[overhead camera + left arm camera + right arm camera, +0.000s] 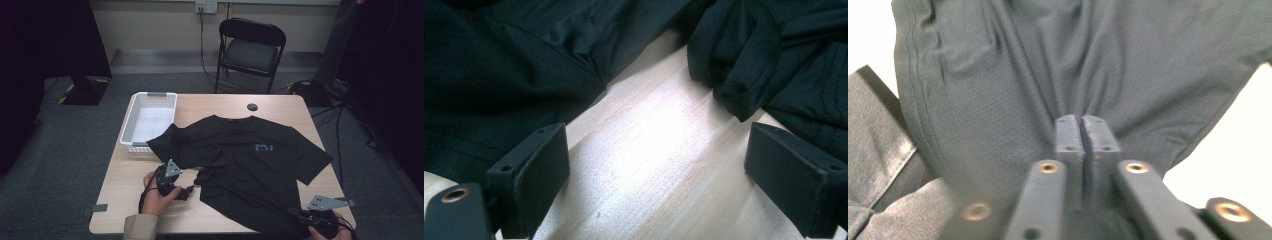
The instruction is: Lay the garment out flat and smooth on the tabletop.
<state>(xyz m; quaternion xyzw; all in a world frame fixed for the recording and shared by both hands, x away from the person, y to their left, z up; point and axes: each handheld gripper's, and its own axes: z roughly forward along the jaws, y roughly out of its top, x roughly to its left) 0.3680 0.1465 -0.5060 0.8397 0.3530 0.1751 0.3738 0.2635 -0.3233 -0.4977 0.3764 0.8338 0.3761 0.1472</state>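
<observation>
A black T-shirt (250,150) lies spread on the wooden table (125,190), its lower left part bunched. My left gripper (187,192) rests low on the table by that bunched edge. In the left gripper view it (659,145) is open, with bare wood between its pads and shirt cloth (499,75) just beyond both tips. My right gripper (295,214) is at the shirt's near right corner by the table's front edge. In the right gripper view it (1082,125) is shut on a pinch of the shirt fabric (998,100), which puckers into folds at the tips.
A white plastic basket (150,120) stands at the table's far left, with the shirt's sleeve touching its near corner. A small black disc (252,106) lies near the far edge. A black folding chair (252,50) stands beyond the table.
</observation>
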